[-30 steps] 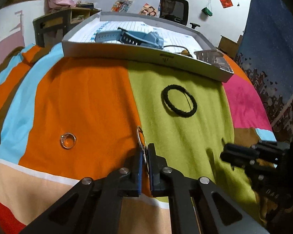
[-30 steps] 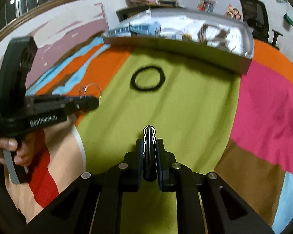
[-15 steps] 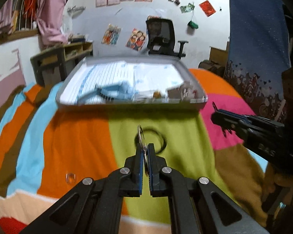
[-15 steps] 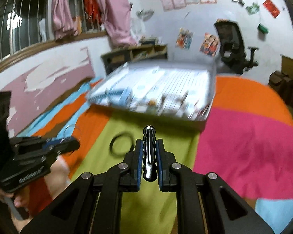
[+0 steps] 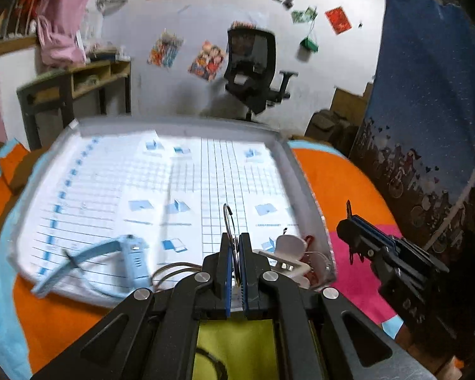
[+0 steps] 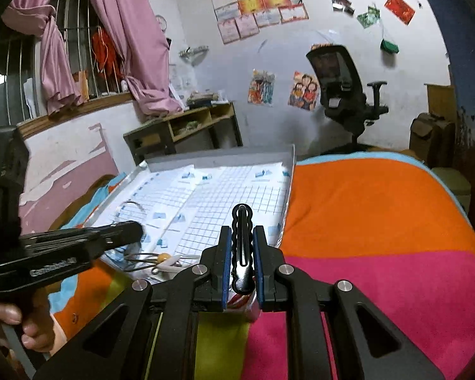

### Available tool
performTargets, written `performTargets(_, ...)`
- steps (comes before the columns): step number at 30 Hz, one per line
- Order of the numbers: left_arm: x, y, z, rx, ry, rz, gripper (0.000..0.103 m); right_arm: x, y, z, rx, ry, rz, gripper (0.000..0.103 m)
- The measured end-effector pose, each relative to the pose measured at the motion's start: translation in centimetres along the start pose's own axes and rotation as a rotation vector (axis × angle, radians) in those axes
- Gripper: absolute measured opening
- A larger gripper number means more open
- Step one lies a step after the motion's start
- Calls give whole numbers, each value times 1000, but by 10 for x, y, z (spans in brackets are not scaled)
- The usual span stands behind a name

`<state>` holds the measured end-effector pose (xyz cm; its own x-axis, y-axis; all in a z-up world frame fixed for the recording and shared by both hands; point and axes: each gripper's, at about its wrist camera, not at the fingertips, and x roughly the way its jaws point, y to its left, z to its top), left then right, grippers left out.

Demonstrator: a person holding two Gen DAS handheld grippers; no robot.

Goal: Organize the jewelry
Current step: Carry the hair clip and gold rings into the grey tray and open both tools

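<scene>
Thin metal ring (image 5: 227, 221) at frame centre, clamped upright between the closed jaws of the left gripper (image 5: 234, 255). Black hair clip (image 6: 242, 247) pinched the same way in the right gripper (image 6: 242, 253). A second ago both low over the striped bedcover (image 6: 380, 221); now raised and carried above the near edge of the paper-lined tray (image 5: 304, 183). Blue watch (image 5: 117, 253) and white clip (image 5: 288, 250) already inside. Probably next: lowering and release.
</scene>
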<state>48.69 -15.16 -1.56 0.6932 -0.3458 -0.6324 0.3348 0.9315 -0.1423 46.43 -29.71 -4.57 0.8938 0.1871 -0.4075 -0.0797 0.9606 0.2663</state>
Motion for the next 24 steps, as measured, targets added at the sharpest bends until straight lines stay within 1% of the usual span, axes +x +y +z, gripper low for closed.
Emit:
performTargets(2,13,2,-3,-12,42,12,5,11,0,-3,-12,24,4,12)
performTargets(3,20,3,-5,-14,64,31,5,15,0,-4,-15,38,9,12)
performTargets(5,27,4,-9,-12,86,54,5,22,0,-9,-11,68,16,12)
performTargets(7,27,4,-11,-9,85,64,5,27,0,-13,-16,88,18,12)
performTargets(10,25,5,-11,-17,89,80,5,27,2,-20,-19,97,6,12)
performTargets(14,22,5,-12,-30,96,90,5,25,-2,-20,2,100,17,13)
performTargets(15,20,5,-13,-29,93,97,5,24,-3,-20,-1,96,14,14)
performTargets(17,16,4,-13,-32,88,102,5,20,-6,-20,4,82,11,24)
performTargets(18,13,4,-14,-36,85,99,5,18,-6,-20,11,74,13,34)
performTargets(19,9,3,-15,-36,79,98,5,16,-7,-20,16,66,12,37)
performTargets(22,-1,0,-16,-28,59,110,6,7,-9,-18,22,40,0,37)
performTargets(24,-7,-3,-16,-32,49,116,9,-2,-9,-15,21,11,-15,39)
